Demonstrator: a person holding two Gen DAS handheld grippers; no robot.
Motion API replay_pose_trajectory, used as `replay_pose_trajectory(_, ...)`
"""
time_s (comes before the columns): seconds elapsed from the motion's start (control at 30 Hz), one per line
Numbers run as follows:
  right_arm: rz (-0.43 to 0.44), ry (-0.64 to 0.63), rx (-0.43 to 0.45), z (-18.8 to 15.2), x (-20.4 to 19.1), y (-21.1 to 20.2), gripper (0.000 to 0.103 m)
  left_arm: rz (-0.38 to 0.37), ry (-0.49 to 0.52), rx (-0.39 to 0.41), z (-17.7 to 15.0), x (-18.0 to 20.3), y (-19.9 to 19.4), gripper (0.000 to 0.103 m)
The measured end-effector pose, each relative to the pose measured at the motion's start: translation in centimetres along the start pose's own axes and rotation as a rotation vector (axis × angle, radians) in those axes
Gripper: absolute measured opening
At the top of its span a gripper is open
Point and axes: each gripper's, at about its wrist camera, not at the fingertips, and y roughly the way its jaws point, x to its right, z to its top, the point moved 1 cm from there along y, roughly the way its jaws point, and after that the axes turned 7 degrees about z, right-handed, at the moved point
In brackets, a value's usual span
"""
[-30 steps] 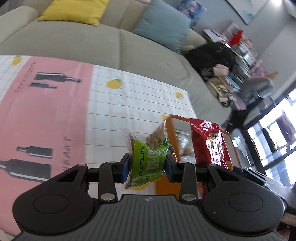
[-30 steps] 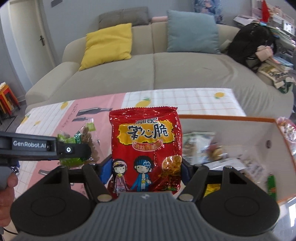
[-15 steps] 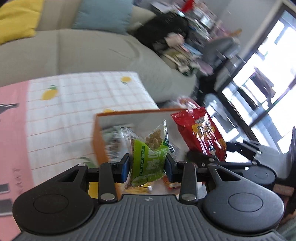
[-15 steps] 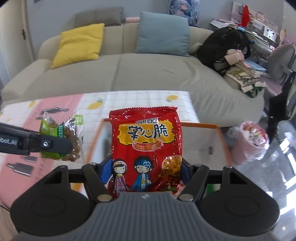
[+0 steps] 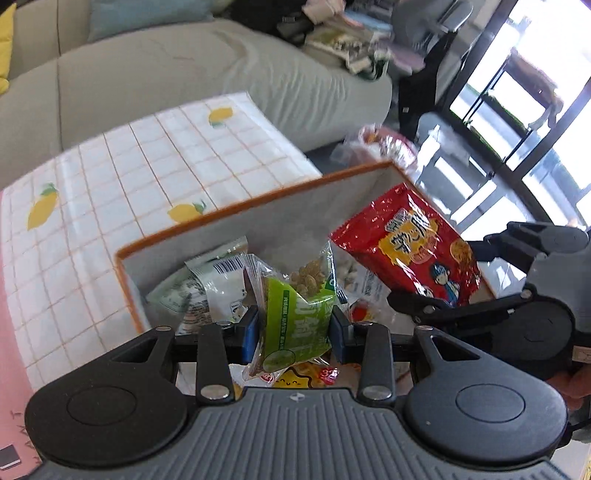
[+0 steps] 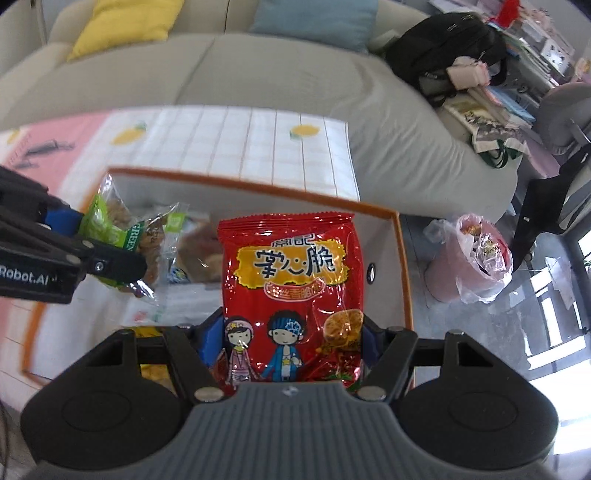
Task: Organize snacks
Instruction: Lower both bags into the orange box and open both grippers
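A: background only, go
B: beige sofa (image 6: 280,74) behind, yellow cushion (image 6: 122,22) at its left end, blue cushion (image 6: 314,18) near the middle
A: right end?
B: black backpack (image 6: 447,48) on the seat, papers and a tote bag (image 6: 491,136) piled beside it
A: floor?
B: pink bin (image 6: 461,273) lined with a clear bag, wrappers inside; grey office chair (image 6: 565,110) past it
A: counter cover?
B: checked cloth with lemons (image 5: 129,177), pink panel at left

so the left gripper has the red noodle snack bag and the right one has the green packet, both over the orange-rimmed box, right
Swapped. The left gripper holds the green packet, as the left wrist view shows; the right gripper holds the red noodle snack bag. Both are over the orange-rimmed box.
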Motion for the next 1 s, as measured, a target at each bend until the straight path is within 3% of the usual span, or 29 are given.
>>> replay_pose_trajectory(0.43, -0.046, -0.135, -0.096, -0.9, 0.0, 5.4, 0.068, 0.033, 0.019, -0.091, 0.1, 0.6, 4.5, 0.044)
replay_pose_trajectory(0.9, -0.053, -0.136, -0.133, -1.5, 0.0, 6.4, 0.069, 0.075, 0.002, -0.113, 0.4, 0.2, 4.1, 0.070)
replay_pose_trajectory(1.0, -0.066, -0.143, -0.140, -1.3, -0.3, 6.3, 0.075, 0.067, 0.002, -0.090, 0.6, 0.2, 3.0, 0.078)
